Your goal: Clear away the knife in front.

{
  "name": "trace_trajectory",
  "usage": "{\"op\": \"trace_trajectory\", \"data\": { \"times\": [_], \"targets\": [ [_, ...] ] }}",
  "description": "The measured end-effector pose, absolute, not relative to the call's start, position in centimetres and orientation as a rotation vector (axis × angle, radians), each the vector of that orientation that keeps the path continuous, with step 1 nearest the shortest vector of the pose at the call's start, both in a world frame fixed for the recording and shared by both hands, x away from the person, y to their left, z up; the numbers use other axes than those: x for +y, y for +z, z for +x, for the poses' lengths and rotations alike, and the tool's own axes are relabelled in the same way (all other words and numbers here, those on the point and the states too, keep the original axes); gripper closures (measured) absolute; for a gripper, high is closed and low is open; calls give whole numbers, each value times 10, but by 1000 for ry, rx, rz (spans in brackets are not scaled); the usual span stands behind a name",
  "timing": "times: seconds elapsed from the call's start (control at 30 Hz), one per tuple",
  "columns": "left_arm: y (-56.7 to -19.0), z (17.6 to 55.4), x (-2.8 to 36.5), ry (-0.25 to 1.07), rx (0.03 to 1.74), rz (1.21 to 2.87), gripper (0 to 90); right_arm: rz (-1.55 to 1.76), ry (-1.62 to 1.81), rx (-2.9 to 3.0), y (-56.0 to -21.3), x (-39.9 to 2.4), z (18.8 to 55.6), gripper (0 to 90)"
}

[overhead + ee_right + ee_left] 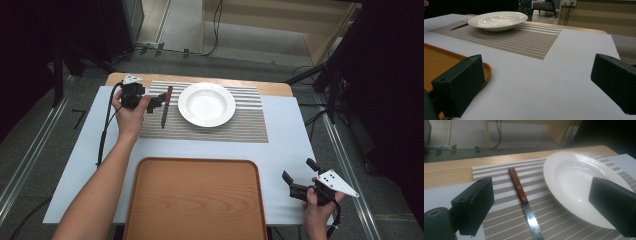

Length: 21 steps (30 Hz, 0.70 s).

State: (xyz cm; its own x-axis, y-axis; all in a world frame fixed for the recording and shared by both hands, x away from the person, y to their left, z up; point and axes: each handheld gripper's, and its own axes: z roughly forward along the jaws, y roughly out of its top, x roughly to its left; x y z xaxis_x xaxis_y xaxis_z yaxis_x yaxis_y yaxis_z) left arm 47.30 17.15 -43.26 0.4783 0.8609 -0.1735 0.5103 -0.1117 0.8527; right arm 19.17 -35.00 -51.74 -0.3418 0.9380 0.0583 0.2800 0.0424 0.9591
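The left tool point(155, 103) hovers with its jaws spread wide just beside a steel knife with a reddish-brown wooden handle point(522, 199), which lies flat on the brown-and-white striped woven placemat point(506, 213) between those jaws and slightly ahead of them. Beyond the left tool's far jaw, a round white shallow plate point(206, 104) rests on the same placemat. The right tool point(298, 176), jaws also spread and empty, hangs over the white-covered desk point(544, 85), just beside the orange-brown wooden tray point(195, 197)

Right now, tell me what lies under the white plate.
The white plate sits on a striped placemat, beside a wooden-handled knife. The patch of mat directly beneath the plate is covered, so anything there cannot be seen.
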Motion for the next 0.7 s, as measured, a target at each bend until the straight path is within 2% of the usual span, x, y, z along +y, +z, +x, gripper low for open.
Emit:
{"op": "trace_trajectory", "data": {
  "times": [0.07, 0.23, 0.7],
  "targets": [
    [-433, 477, 169, 458, 1197, 1776, 117, 1237, 1326, 1690, -517, -350, 192, 0],
    [-433, 488, 160, 431, 1253, 1831, 170, 1239, 1322, 1691, -518, -350, 192, 0],
    [-440, 522, 139, 338, 1382, 1954, 430, 1257, 1309, 1689, -518, -350, 193, 0]
  ]
}}
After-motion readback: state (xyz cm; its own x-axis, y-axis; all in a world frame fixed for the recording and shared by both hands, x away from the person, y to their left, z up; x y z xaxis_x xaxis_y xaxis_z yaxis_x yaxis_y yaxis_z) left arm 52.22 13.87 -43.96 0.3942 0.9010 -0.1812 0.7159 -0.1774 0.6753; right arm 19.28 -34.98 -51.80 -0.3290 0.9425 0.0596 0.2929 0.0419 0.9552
